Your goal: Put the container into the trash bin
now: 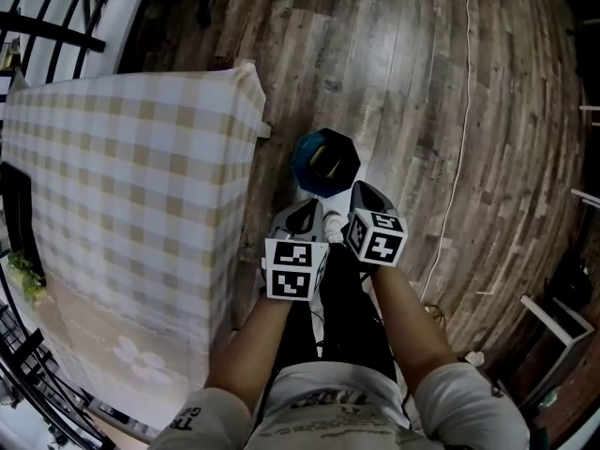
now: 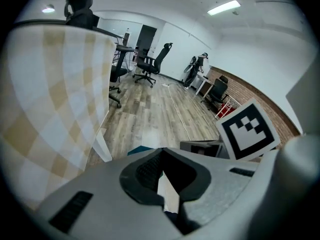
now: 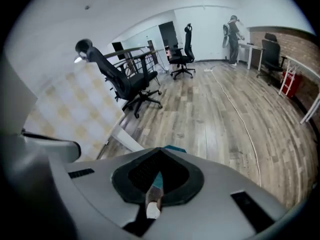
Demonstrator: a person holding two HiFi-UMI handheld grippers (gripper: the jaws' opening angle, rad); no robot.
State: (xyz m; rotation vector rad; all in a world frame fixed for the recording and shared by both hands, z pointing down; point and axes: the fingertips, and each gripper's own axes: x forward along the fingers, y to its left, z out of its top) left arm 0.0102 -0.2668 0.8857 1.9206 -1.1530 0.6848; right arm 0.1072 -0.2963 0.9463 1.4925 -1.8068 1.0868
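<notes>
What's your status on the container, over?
Left tool and right tool shut, empty, above trash bin. Yellowish thing, likely the container, lies inside it. Nothing blocking.

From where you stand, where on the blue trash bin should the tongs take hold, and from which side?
Take the trash bin by its rim, from above, with one jaw inside the wall and one outside. It stands upright on the floor with its mouth open upward, and its body is probably too wide to span.
</notes>
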